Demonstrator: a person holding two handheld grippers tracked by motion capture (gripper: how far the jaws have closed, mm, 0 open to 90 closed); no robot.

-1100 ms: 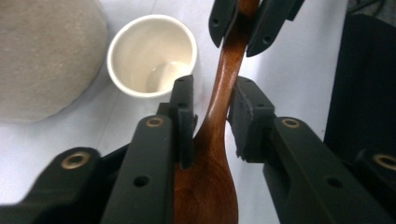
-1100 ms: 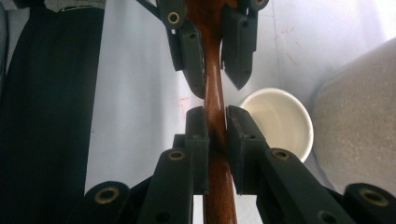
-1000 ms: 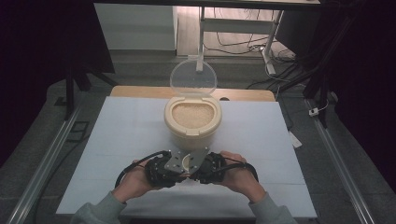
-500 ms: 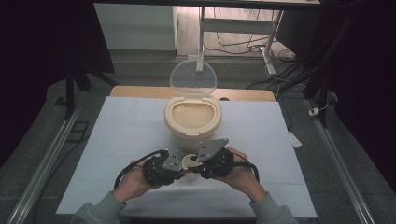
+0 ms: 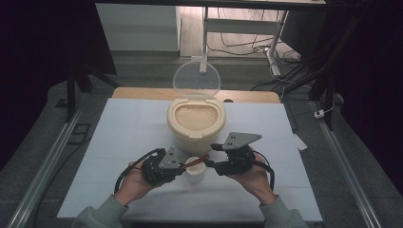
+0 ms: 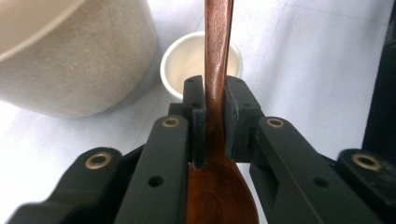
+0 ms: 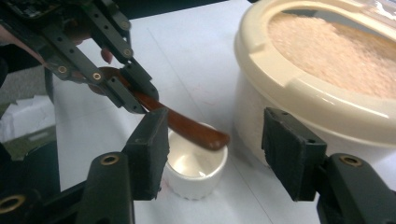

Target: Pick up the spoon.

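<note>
High view: both hands sit near the front edge of the white desk [image 5: 119,142], each holding a set of black tongs. The left tongs [image 5: 179,166] are clenched on a dark reddish-brown wooden spoon [image 5: 197,161], gripping its handle just past the bowl end, which lies back between the jaws toward the hand. Its handle reaches out over a small white round cup [image 5: 195,169] that stands on the desk between the two hands. The right tongs [image 5: 210,155] are released, their jaws spread wide on either side of the handle's free tip without touching it, as the right gripper view shows. Just behind the cup stands a cream-coloured round plastic container [image 5: 196,121] filled with pale rice grains, its clear lid [image 5: 196,80] tipped up at the back.
</note>
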